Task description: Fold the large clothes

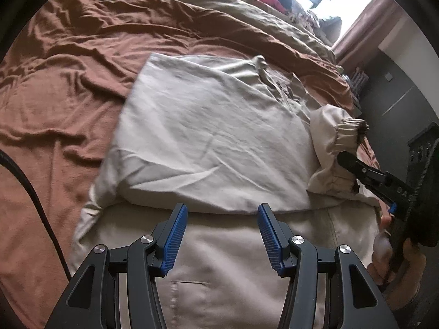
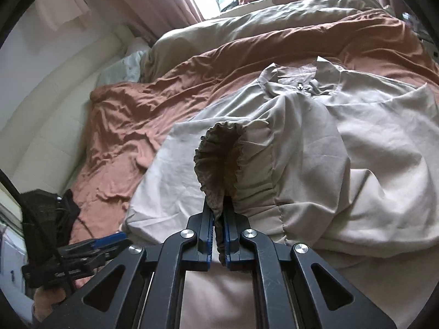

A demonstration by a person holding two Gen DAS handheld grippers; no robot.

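Beige jacket (image 1: 208, 137) lies spread on a rust-brown bedsheet (image 1: 55, 87), partly folded: one panel laid flat over the body, collar and zipper at the far end from both grippers. Its elastic cuff (image 2: 219, 161) stands bunched up directly ahead of the right gripper (image 2: 218, 213), and a fold of that gathered cuff sits pinched between the blue pads, jaws nearly together on the cloth. The sleeve (image 2: 296, 148) balloons to the right of that gripper and drapes over the jacket body.

Left gripper (image 1: 222, 213) hangs over the near hem of the jacket, jaws about half apart, nothing between them; the edge of the folded panel lies just past its fingertips.

Beyond the jacket: an olive duvet (image 1: 219, 5), then a bright window with a curtain (image 1: 365, 24).
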